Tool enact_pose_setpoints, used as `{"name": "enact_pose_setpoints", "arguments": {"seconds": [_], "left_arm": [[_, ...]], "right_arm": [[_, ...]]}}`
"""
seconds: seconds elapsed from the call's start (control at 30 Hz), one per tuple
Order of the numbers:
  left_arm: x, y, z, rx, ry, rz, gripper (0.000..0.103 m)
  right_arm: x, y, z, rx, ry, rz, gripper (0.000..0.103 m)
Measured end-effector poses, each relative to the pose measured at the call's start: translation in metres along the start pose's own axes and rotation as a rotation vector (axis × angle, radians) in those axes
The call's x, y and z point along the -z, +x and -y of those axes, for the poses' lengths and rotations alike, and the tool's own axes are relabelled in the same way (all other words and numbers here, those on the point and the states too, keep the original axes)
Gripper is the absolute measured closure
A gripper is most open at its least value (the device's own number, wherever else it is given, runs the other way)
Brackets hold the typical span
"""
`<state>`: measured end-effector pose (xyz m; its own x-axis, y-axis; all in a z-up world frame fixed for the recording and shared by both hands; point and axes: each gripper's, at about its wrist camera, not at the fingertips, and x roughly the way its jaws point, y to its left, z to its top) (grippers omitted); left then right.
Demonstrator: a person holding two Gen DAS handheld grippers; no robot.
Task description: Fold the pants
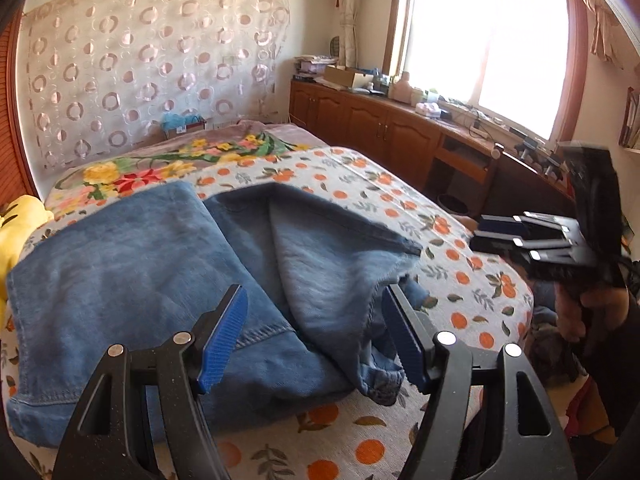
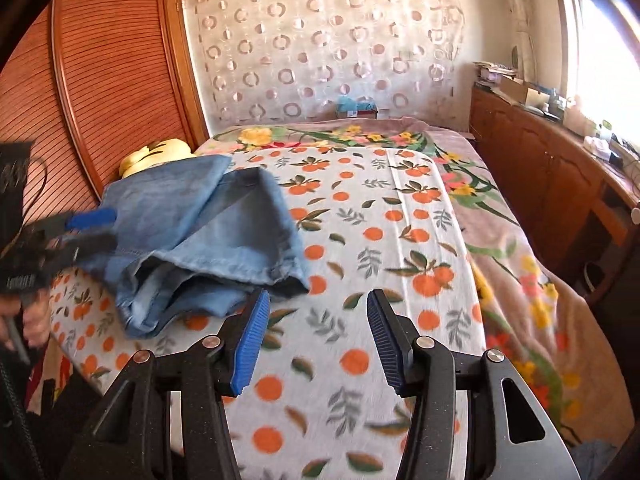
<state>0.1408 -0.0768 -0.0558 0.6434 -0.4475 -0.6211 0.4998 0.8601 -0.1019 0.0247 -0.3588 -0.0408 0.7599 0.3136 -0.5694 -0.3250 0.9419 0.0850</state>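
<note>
Pants folded on the bed, both grippers empty.
We hold the left gripper [image 1: 314, 334] wide over the pants [image 1: 168, 264]; our right gripper [image 2: 316, 340], partly open, sits clear beside them over the bed [image 2: 400, 240], freeing the fold.

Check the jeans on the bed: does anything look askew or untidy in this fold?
Yes. The jeans are only roughly folded on the orange-print sheet: the top layer lies diagonally, and the bunched waistband end pokes out near the bed edge. Both the left gripper and right gripper hold nothing.
</note>
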Motion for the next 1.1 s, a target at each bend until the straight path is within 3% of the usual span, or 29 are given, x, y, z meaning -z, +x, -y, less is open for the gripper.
{"name": "enact_pose_setpoints", "arguments": {"seconds": [0.27,0.57,0.63,0.67,0.8,0.9,1.1], "left_arm": [[0.021,0.012,0.001,0.004,-0.021,-0.046,0.033],[0.042,0.006,0.002,0.023,-0.075,-0.032,0.033],[0.046,0.004,0.003,0.033,-0.087,-0.017,0.039],[0.048,0.003,0.004,0.033,-0.088,-0.013,0.041],[0.051,0.001,0.007,0.083,-0.112,-0.006,0.060],[0.051,-0.005,0.014,0.109,-0.104,0.022,0.060],[0.056,0.003,0.025,0.119,-0.074,-0.033,0.060]], "right_arm": [[-0.018,0.046,-0.011,-0.097,0.030,-0.055,0.051],[-0.022,0.074,-0.023,-0.141,-0.005,-0.123,0.074],[-0.022,0.078,-0.024,-0.152,-0.007,-0.129,0.089],[-0.023,0.080,-0.024,-0.156,-0.009,-0.129,0.091],[-0.022,0.079,-0.026,-0.153,-0.010,-0.112,0.093],[-0.019,0.083,-0.021,-0.147,-0.009,-0.105,0.093],[-0.017,0.079,-0.019,-0.131,-0.022,-0.097,0.093]]}}
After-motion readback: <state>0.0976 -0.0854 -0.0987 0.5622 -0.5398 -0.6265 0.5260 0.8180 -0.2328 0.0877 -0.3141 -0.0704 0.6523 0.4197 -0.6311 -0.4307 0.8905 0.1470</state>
